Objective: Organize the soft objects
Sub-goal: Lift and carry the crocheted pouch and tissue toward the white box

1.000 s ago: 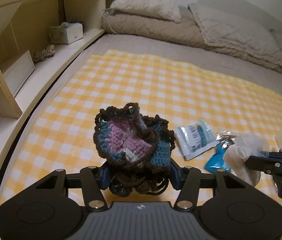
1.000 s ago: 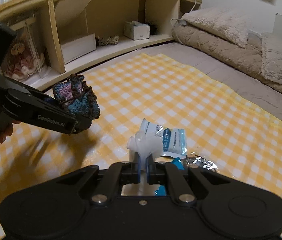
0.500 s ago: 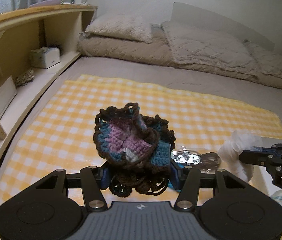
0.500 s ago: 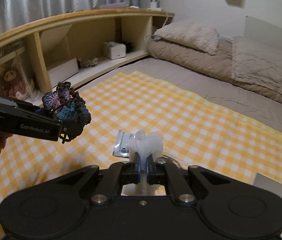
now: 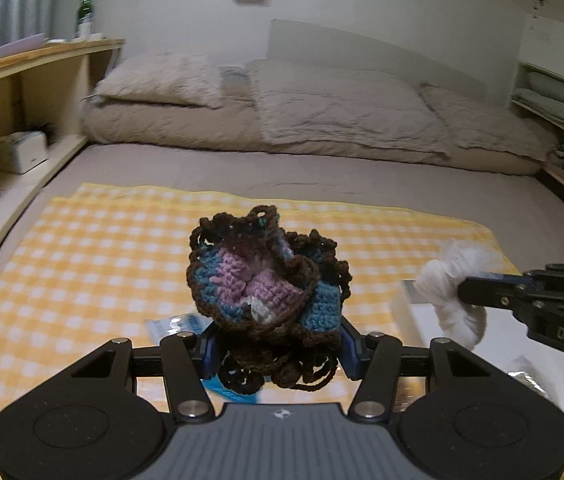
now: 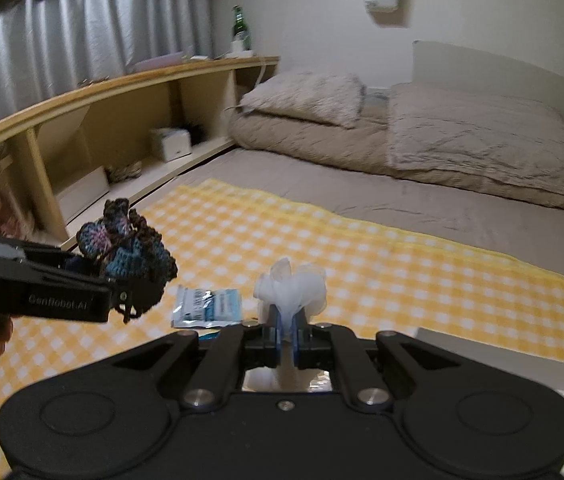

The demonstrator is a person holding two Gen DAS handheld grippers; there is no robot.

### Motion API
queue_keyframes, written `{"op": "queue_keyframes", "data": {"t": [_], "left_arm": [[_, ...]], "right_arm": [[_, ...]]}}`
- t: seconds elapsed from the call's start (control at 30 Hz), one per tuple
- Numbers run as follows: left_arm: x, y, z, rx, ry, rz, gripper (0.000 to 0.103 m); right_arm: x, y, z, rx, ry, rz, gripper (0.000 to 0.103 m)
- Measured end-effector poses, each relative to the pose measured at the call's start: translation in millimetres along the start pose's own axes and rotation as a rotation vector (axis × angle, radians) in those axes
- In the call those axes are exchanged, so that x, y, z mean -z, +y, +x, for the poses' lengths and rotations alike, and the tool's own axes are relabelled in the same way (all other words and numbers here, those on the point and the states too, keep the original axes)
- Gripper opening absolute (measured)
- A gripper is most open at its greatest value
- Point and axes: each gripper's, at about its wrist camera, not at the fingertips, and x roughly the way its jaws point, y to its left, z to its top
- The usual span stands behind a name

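Left wrist view: two tools, each carrying something soft above the bed.
Left tool (image 5: pixel 278 350) is clamped on a crocheted piece (image 5: pixel 260 284); right tool (image 6: pixel 288 326) pinches a white scrunchie (image 6: pixel 292 286), both held above the yellow checked cloth (image 6: pixel 382 264).

The bed (image 6: pixel 422 208) carries a grey sheet. A yellow-and-white checked cloth (image 6: pixel 362 264) lies flat over its near part. At the far end rest a rolled beige duvet (image 5: pixel 242 136) and a fluffy pillow (image 6: pixel 306 96). On the checked cloth lie a blue-and-white sachet (image 6: pixel 208 307) and, toward the right edge, a flat white box (image 5: pixel 422 312). A wooden shelf (image 6: pixel 122 128) runs along the left side of the bed; its lower board carries a white tissue box (image 6: pixel 171 143).
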Motion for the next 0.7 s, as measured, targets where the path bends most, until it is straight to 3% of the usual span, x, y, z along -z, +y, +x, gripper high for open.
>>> {"op": "queue_keyframes", "data": {"t": [0.4,0.7], "left_arm": [[2.1,-68.2,17.4,0.109,-0.009,0.066,0.056],[4.5,-98.6,34.3,0.162,0.014,0.1,0.056]], "right_arm": [[8.2,-50.9,-36.0,0.099,-0.031,0.093,0.005],[20.3,-93.8,-58.9,0.191,-0.037,0.168,0.005]]}}
